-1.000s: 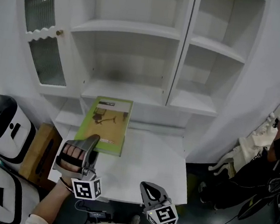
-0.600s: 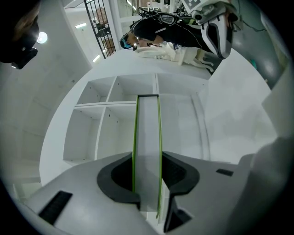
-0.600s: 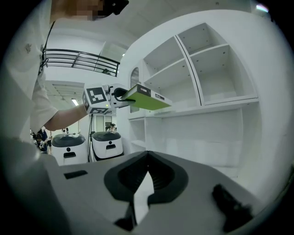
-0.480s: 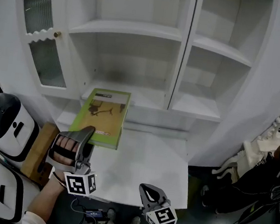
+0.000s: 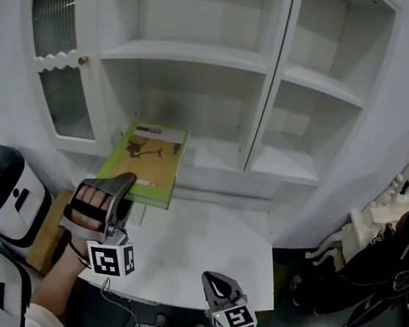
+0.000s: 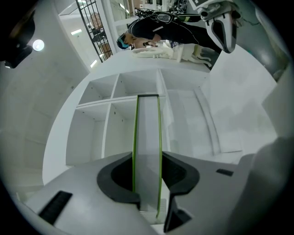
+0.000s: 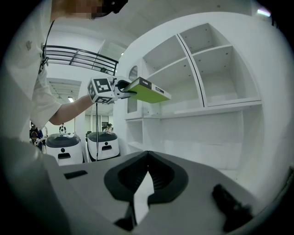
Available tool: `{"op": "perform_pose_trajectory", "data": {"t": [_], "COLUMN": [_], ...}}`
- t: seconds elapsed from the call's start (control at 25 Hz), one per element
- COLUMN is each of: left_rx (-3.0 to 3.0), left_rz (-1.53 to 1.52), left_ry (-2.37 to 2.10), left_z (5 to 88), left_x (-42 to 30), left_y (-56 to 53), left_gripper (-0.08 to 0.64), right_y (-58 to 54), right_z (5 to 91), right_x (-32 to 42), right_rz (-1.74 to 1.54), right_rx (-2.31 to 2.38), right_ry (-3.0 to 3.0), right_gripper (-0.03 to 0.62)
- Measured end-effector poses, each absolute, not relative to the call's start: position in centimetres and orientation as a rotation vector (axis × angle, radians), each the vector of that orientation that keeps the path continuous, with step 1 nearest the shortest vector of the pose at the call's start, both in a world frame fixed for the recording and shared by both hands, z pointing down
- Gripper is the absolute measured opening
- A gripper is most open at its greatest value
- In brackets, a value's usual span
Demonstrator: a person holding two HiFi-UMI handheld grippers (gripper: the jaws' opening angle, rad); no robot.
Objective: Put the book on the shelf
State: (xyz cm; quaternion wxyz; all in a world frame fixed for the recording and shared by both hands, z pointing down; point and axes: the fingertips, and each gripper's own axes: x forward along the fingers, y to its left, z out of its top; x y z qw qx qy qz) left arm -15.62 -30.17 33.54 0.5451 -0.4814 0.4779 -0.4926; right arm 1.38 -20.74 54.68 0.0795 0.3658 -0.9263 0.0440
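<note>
In the head view, the left claw (image 5: 124,183) is clamped on the near edge of the green book (image 5: 148,158). The book reaches out ahead of the claw, lifted off the white table (image 5: 209,245), with its far end at the lowest bay of the white shelf (image 5: 185,53). A glass door (image 5: 53,66) stands left of this claw, and an upright divider (image 5: 266,93) stands ahead to its right. The right claw (image 5: 212,280) hangs at the table's near edge, well apart from the book.

In the left gripper view, the book (image 6: 147,151) sits edge-on with both pads pressed on its covers, and the shelf bays lie straight ahead.

In the right gripper view, the jaws are together with nothing between them. Up and to the left, the other claw holds the book before the shelf, and two white machines (image 7: 87,142) stand beyond.
</note>
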Motion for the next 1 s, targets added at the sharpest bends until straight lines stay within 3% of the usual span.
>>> {"op": "perform_pose_trajectory", "data": {"t": [1.0], "left_rx": [-1.259], "left_rz": [-1.132], "left_ry": [1.158], "left_z": [25.3], "left_x": [-16.5], "left_y": [-28.6], "left_gripper": [0.144], "right_y": [-21.7], "right_z": [54.0], "right_x": [-0.8], "right_rz": [0.099], "right_rx": [1.086], "right_ry": [-2.758], "right_gripper": [0.013]}}
